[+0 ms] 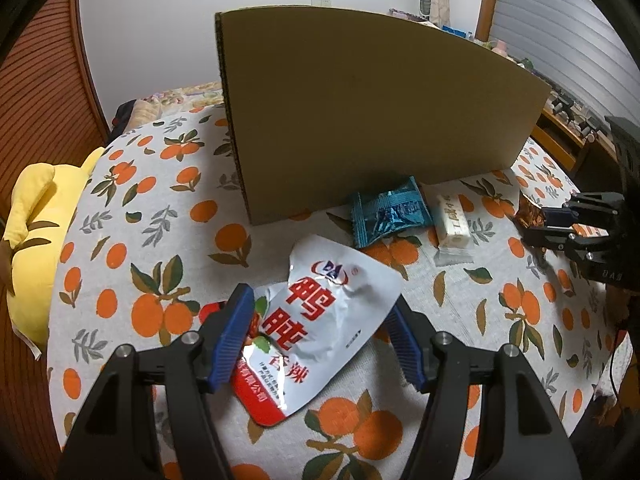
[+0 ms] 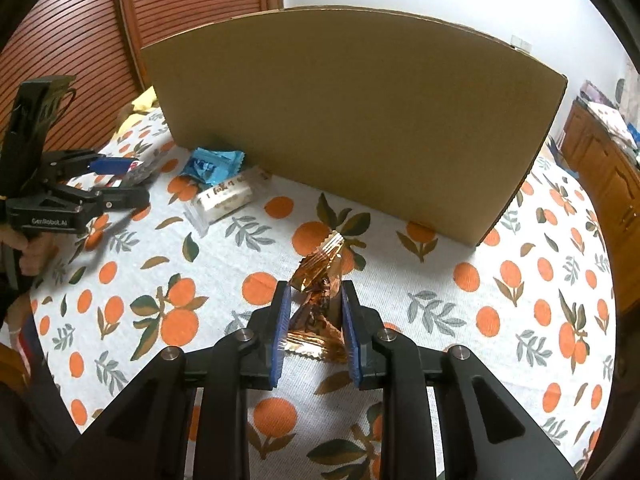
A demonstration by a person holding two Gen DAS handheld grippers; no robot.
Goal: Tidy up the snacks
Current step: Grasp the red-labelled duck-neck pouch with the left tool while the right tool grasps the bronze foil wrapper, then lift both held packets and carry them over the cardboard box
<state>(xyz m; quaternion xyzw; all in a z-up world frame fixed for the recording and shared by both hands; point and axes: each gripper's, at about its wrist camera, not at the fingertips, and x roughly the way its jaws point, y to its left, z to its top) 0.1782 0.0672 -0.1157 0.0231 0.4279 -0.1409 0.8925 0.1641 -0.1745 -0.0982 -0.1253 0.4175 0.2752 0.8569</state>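
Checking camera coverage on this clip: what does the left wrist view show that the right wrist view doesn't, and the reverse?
Only the left wrist view shows the white snack pouch in full between the open left gripper, and a yellow plush toy at the table's edge.

Only the right wrist view shows the whole brown candy wrapper between the right gripper pads, which look closed on it, and the wooden shutter doors.

Both show the cardboard box, blue packet, white bar and orange-print tablecloth.
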